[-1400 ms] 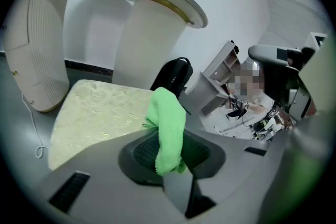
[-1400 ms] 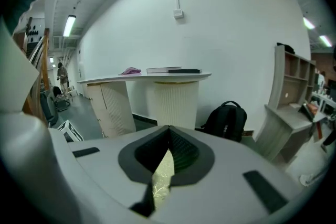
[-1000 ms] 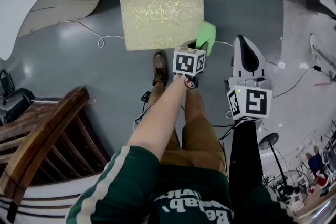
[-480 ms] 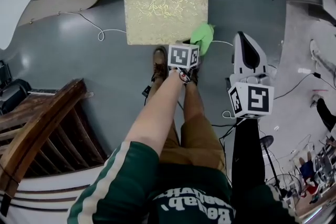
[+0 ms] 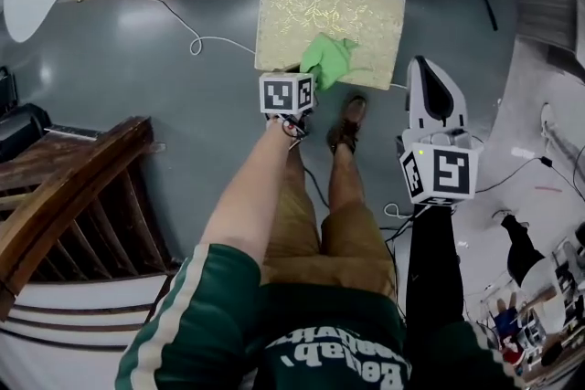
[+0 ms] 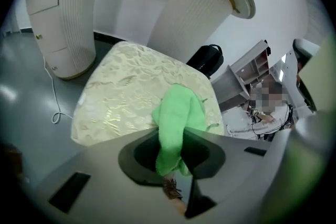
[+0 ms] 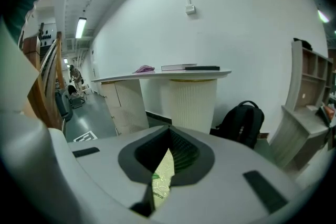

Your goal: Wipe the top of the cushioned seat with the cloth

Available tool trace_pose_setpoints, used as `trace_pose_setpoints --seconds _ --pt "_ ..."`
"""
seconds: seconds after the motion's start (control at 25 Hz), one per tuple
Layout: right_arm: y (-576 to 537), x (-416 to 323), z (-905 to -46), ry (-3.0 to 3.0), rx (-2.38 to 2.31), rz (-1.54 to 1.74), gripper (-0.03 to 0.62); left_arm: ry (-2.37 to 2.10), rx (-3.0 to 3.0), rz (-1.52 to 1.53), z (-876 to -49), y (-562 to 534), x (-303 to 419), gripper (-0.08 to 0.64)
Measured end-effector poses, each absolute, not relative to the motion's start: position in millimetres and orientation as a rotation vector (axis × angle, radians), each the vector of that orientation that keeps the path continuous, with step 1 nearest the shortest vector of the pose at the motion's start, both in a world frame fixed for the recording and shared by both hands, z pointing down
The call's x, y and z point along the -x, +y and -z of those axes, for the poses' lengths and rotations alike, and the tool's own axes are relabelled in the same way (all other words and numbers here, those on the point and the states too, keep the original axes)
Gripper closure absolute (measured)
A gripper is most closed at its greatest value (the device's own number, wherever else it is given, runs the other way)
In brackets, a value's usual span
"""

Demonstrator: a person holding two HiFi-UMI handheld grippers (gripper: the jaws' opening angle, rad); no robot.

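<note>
**Q:** Where does the risk lie?

**A:** The green cloth rests bunched on the near right part of the cushioned seat. Dragged like that, it may roll up and wipe with one edge only, or slip from a thin pinch.

**Q:** And the jaws?

**A:** The left gripper pinches a fold of the cloth. The right gripper, held off to the side, has its jaws almost pressed together on nothing.

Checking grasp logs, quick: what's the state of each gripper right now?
Left gripper: closed on the green cloth, over the cushioned seat.
Right gripper: fingers together, holding nothing.
</note>
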State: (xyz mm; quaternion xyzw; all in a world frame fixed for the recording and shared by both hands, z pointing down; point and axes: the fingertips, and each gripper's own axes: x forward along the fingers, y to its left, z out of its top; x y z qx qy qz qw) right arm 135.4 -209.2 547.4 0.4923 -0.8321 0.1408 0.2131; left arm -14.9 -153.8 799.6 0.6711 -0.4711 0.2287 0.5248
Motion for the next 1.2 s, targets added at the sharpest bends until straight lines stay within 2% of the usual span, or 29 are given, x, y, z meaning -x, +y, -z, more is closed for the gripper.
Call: trace_pose_setpoints --seconds 0.24,0.44,0.68,0.92,1.2 --pt "-215.3 -98.3 -541.2 -2.326 -1.32 -0.361 0.583 -1.246 -1.531 -0.531 -803.3 -150.9 101.5 0.469" --pt "-216.4 -76.3 -534.8 -2.331 -1.306 -0.349 0.583 -1.342 -1.445 -0.633 -810.5 -132.3 158.2 0.469" --pt "-213.5 -53.5 -528.6 -2.328 -1.304 -0.341 0.583 -1.338 -1.559 -0.638 -796.5 -136.7 171.4 0.469" --pt "-219.3 -38.8 -498.8 -2.335 -1.351 -0.302 0.583 -1.385 -1.814 -0.667 -724.6 -169.6 168.1 0.469" --pt "-250.8 -28.6 -420.4 -2.378 -1.456 -0.234 0.583 -1.443 -2.125 -0.571 -573.6 -246.1 151.4 0.469"
